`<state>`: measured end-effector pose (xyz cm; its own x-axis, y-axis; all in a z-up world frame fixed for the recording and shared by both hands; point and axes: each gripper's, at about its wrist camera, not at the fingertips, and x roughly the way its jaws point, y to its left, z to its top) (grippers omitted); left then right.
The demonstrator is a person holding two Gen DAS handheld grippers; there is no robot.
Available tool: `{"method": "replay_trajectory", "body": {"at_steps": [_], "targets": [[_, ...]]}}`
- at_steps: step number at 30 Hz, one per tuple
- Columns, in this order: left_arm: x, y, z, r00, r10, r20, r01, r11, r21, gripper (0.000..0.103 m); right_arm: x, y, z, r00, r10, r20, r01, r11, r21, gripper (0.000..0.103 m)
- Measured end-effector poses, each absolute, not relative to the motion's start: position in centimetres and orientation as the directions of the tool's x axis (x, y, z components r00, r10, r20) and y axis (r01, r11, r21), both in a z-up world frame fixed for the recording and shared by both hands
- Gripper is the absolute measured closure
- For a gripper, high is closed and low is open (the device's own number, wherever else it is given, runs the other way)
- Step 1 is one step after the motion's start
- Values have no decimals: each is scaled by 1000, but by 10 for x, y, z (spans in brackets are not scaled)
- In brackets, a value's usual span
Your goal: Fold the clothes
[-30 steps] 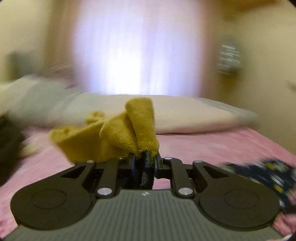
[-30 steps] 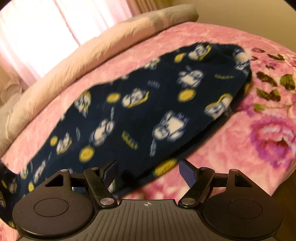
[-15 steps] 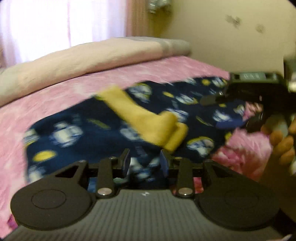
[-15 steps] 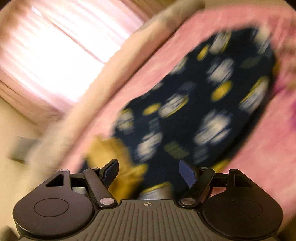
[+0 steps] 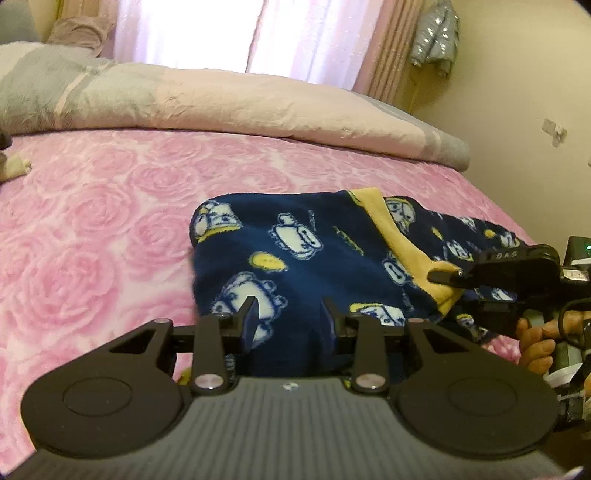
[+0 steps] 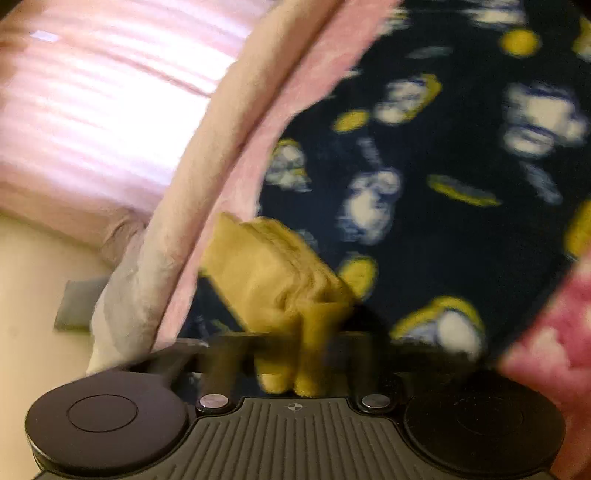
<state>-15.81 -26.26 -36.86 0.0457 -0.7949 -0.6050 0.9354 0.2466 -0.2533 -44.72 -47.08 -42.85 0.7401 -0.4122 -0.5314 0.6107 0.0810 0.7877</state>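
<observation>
A navy fleece garment (image 5: 295, 251) with white cartoon figures and yellow dots lies folded on the pink bed. Its yellow cuff (image 5: 399, 236) runs across the top layer toward the right. My left gripper (image 5: 291, 317) hovers at the garment's near edge, fingers apart, with navy fabric showing between them but not pinched. My right gripper (image 5: 443, 276) comes in from the right, and its jaws are closing on the end of the cuff. The blurred right wrist view has the yellow cuff (image 6: 273, 273) bunched between the right gripper's (image 6: 310, 332) fingers, with the navy garment (image 6: 443, 166) behind it.
A pink rose-patterned bedspread (image 5: 92, 221) covers the bed. A rolled pale pink and grey duvet (image 5: 221, 99) lies along the far side below bright curtains (image 5: 184, 33). A person's hand (image 5: 535, 343) holds the right gripper. A wall (image 5: 517, 110) stands close on the right.
My left gripper let go of the yellow cuff and swung down to the garment's near edge. My right gripper, open before, has closed on the cuff.
</observation>
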Motion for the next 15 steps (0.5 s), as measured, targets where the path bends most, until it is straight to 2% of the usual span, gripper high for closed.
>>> {"method": "replay_trajectory", "body": {"at_steps": [2,6,7,9,13,15], "targets": [[-155,-263,-369,37,-802,-597,931,244,-271,75,-443,-465,-412,746,-449,-491,615,182,767,89],[-156,-268,-367,-1,-821,-570,929,210,-304,75,-448,-431,-357,764,-604,-229,590,508,628,90],[-157,-270,-367,-11,-824,-567,931,199,-307,75,-452,-424,-349,754,-629,-189,597,538,595,90],[-160,-277,-371,-24,-815,-578,934,188,-304,75,-463,-421,-351,701,-671,-243,662,485,571,90],[-166,-292,-385,-40,-776,-629,940,185,-287,75,-476,-439,-408,569,-633,-525,779,212,590,90],[-166,-293,-388,-35,-767,-641,943,187,-275,75,-483,-441,-426,559,-599,-574,781,146,608,90]]}}
